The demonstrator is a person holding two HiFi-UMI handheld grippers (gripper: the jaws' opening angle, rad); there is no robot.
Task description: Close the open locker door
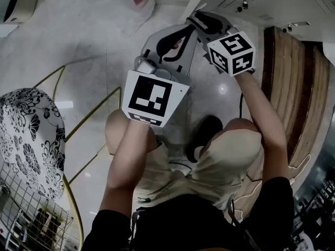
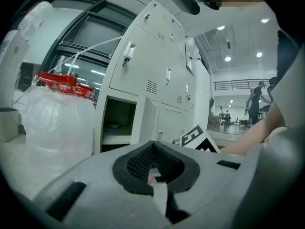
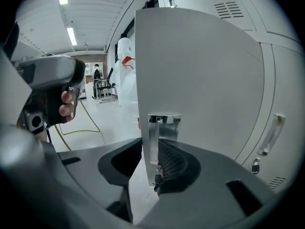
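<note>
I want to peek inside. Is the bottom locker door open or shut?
Open. The locker door stands swung out, and the dark compartment shows beside it.

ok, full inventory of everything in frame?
Lockers: one bank, white, ahead.
Door: 1, white, open, its edge between the right jaws.
Handle: 1, chrome, on that edge.
Bag: 1, clear with a red top, left of the lockers.
Cushion: 1, black-and-white floral, lower left in the head view.
Basket: 1, wire, below the cushion.
Bench: 1, brown wood, right.
Cable: 1, yellow, on the floor.
Bystander: 1, dark clothes, far back.
Left gripper: 1, grey, jaws together, empty.
Right gripper: 1, grey, jaws apart around the door edge.
</note>
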